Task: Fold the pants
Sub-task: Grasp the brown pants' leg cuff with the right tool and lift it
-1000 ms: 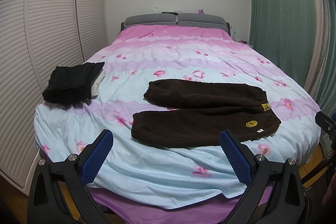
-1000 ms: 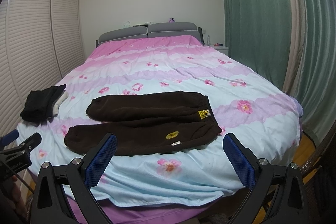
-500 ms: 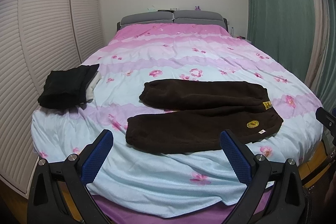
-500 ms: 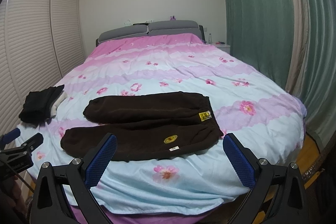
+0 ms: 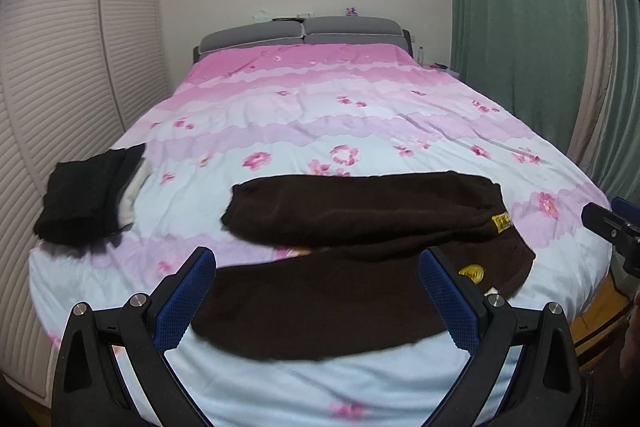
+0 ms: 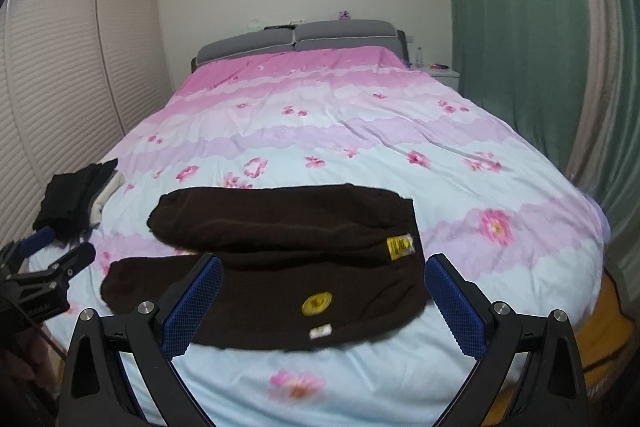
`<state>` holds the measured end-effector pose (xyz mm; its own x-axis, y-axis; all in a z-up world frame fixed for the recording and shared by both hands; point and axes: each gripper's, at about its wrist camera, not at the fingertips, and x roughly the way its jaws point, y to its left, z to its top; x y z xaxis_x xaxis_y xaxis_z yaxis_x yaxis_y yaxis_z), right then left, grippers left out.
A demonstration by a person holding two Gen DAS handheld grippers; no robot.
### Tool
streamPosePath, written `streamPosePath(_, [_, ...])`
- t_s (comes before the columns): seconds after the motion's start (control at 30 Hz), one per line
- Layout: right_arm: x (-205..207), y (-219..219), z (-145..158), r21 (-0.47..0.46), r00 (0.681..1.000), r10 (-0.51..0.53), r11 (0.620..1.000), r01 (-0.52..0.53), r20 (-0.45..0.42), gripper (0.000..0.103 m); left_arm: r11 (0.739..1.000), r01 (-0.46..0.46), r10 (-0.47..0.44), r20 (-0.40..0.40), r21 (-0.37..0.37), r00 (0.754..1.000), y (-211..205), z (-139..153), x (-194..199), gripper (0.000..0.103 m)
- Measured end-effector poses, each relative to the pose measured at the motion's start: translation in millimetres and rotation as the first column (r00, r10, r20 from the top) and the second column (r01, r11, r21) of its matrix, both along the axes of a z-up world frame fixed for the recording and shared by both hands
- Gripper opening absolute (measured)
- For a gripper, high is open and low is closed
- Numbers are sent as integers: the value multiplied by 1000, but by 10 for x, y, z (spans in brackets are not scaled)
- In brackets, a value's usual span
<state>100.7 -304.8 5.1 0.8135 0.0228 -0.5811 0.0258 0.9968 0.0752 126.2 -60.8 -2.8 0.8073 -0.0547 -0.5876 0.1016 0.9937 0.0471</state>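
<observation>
Dark brown fleece pants [image 5: 360, 247] [image 6: 280, 255] lie flat across the near end of the bed, legs pointing left and the waist with yellow patches at the right. My left gripper [image 5: 318, 291] hovers wide open over the near leg, its blue pads [image 5: 188, 295] clear of the cloth. Over the waist end, my right gripper [image 6: 322, 299] is also wide open and holds nothing. The left gripper [image 6: 52, 267] shows at the left edge of the right wrist view, and the right gripper [image 5: 616, 227] pokes in at the right edge of the left wrist view.
A folded stack of black and white clothes [image 5: 88, 199] [image 6: 76, 199] sits near the bed's left edge. The floral pink and light blue cover [image 5: 320, 115] spreads back to a grey headboard [image 5: 304, 31]. Louvred wardrobe doors [image 5: 60, 67] line the left side, green curtains [image 5: 520, 27] the right.
Both grippers have moved forward and closer to the bed, so the pants now lie between and just beyond their fingers. The pants themselves have not moved.
</observation>
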Motion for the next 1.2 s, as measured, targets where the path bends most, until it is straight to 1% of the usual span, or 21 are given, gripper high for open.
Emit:
streamPosePath(0.1, [327,-85,-6,-7,999,34,999,-34,-20,102,1000,19,-19,-6,-4,1000,-115,-1,291,103])
streamPosePath(0.17, [541,-132,-8,-13,997,65,998,-66,-42,102,1000,29,-29,3,3,1000,-189,-2,460,103])
streamPosePath(0.27, [914,-196,-28,-13,988,121,992,-123,-98,102,999,34,-34,-2,11,999,-305,-29,756,103])
streamPosePath(0.33, [1135,-233,-40,-19,982,149,988,-152,-114,102,999,40,-40,-22,14,999,-399,-61,977,103])
streamPosePath(0.47, [1596,-280,-129,-59,966,211,973,-222,-151,100,999,32,-31,-17,39,999,-563,-118,1284,103])
streamPosePath(0.57, [1973,-275,-281,-84,935,287,947,-309,-211,91,999,29,-28,-44,40,999,-701,-219,1561,103])
streamPosePath(0.63, [2195,-294,-390,-78,912,323,933,-352,-254,89,999,28,-25,-65,45,998,-778,-294,1729,103])
streamPosePath(0.67, [2345,-306,-470,-74,895,343,923,-377,-283,87,999,29,-25,-78,46,997,-816,-332,1810,103])
streamPosePath(0.77, [2611,-313,-650,-61,852,399,894,-444,-339,86,998,34,-29,-96,52,995,-949,-435,2016,103])
streamPosePath(0.83, [2827,-314,-802,-50,808,449,863,-503,-382,84,997,38,-31,-107,65,994,-1067,-538,2179,103])
streamPosePath(0.9, [2978,-306,-909,-54,779,472,841,-538,-412,78,997,40,-31,-121,71,992,-1142,-638,2289,103])
streamPosePath(0.93, [3096,-310,-989,-48,755,490,825,-563,-436,76,997,40,-30,-133,73,991,-1185,-705,2358,103])
streamPosePath(1.0, [3263,-307,-1101,-39,717,513,800,-599,-472,69,997,40,-29,-149,71,988,-1233,-807,2432,103])
streamPosePath(1.03, [3345,-308,-1158,-32,697,523,788,-614,-491,67,997,40,-29,-155,70,987,-1243,-855,2466,103])
streamPosePath(1.07, [3445,-308,-1234,-15,665,539,771,-637,-517,64,997,41,-29,-159,71,987,-1260,-905,2503,103])
streamPosePath(1.1, [3518,-314,-1287,-2,645,550,760,-650,-531,60,996,40,-28,-162,74,986,-1274,-954,2536,103])
streamPosePath(1.13, [3586,-305,-1342,13,623,561,748,-663,-545,59,996,39,-26,-164,74,986,-1283,-1002,2566,103])
streamPosePath(1.2, [3723,-303,-1468,74,560,594,721,-689,-578,51,997,35,-23,-172,68,985,-1277,-1064,2594,103])
